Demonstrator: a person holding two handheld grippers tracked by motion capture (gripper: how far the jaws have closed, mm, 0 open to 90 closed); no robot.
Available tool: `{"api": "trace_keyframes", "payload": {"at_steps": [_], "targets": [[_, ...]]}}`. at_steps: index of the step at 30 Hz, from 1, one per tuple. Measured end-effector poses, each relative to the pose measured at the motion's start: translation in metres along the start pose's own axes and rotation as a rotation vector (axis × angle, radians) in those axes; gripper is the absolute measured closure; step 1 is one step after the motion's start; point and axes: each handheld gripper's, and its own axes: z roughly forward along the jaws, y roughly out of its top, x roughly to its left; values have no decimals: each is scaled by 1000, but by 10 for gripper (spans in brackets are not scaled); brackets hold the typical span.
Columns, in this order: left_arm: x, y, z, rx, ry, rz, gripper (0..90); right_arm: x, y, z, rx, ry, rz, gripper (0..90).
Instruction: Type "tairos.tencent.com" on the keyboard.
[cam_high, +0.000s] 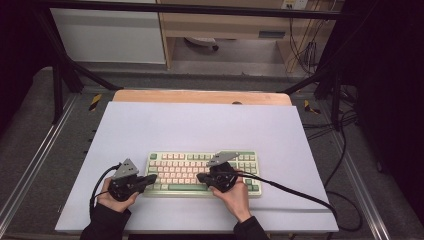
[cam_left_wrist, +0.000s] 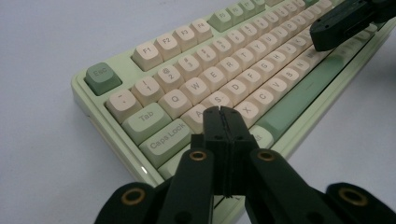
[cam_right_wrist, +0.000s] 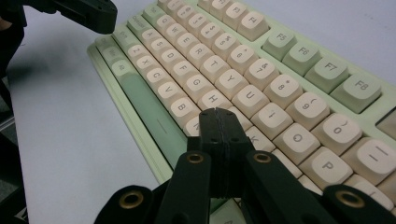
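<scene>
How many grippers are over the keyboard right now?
2. The left gripper is over the left end of the keyboard, jaws shut above the A key. The right gripper is over the middle, jaws shut near the J key.

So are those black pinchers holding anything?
No, nothing is held. The left gripper and the right gripper are both shut with nothing between their jaws, their tips poised over the keyboard keys.
</scene>
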Motion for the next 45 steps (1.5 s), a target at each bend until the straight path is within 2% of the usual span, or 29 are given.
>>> {"api": "trace_keyframes", "payload": {"at_steps": [11, 14, 20, 23, 27, 33, 37, 39, 45], "targets": [[0, 0, 0, 0, 0, 0, 896, 1, -3, 4, 10, -2, -3, 900], [0, 0, 0, -1, 0, 0, 896, 0, -5, 6, 24, -17, -17, 900], [0, 0, 0, -3, 0, 0, 896, 1, -5, 5, 19, -14, -20, 900], [0, 0, -1, -4, -1, 1, 896, 2, -2, 0, 3, -5, -14, 900], [0, 1, -2, -11, -1, 2, 896, 0, 1, -9, -12, -22, -24, 900], [1, 2, -5, -17, -2, 4, 889, -11, 1, -27, -37, -51, -9, 880], [2, 3, -6, -16, 0, 8, 833, -20, -5, -41, -41, -71, 3, 811], [3, 3, -6, -8, 0, 12, 766, -25, -9, -49, -40, -83, 10, 766], [6, 3, -8, -1, 12, 26, 559, -41, -22, -70, -50, -123, 23, 520]]}}
